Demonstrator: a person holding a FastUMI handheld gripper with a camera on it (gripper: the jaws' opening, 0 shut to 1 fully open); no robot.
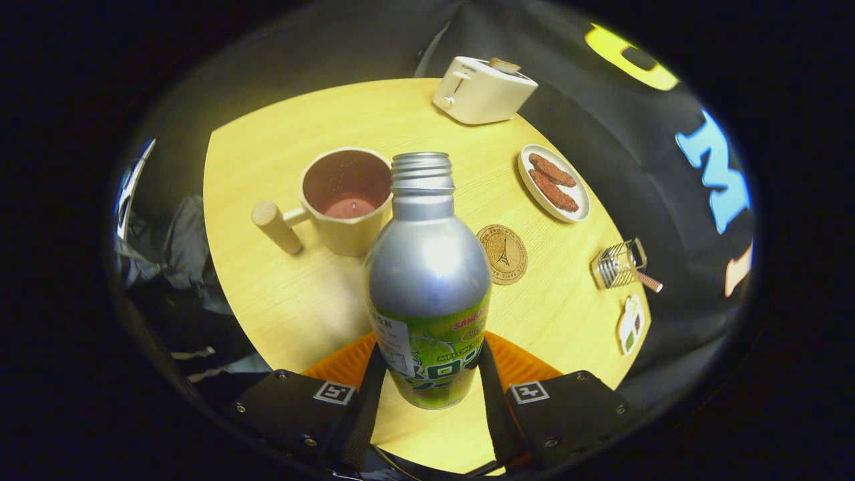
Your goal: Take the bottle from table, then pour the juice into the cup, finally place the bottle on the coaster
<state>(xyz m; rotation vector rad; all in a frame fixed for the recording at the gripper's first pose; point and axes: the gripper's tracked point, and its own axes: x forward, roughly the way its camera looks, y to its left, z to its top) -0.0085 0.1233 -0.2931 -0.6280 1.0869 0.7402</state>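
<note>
gripper pinching the bottle, one finger pressed on each side of its lower labelled body. bottle upright between the fingers, held above the desk, cap off, threaded neck open, silver upper half and green label below. just beyond the bottle and a little to the left, a cup with a straight wooden handle sticking out to its left, reddish juice lying low inside. just beyond the bottle and slightly right, a round cork coaster lying flat on the desk, bare. farther ahead to the right, a small plate carrying two brown pieces of food. farthest ahead, near the desk's far edge, a cream toaster with a slice poking out of its slot. off to the right of the fingers, near the desk's edge, a small wire rack with a thin stick through it, and closer in, a small flat sticker-like piece. left of the desk, crumpled dark cloth.
</note>
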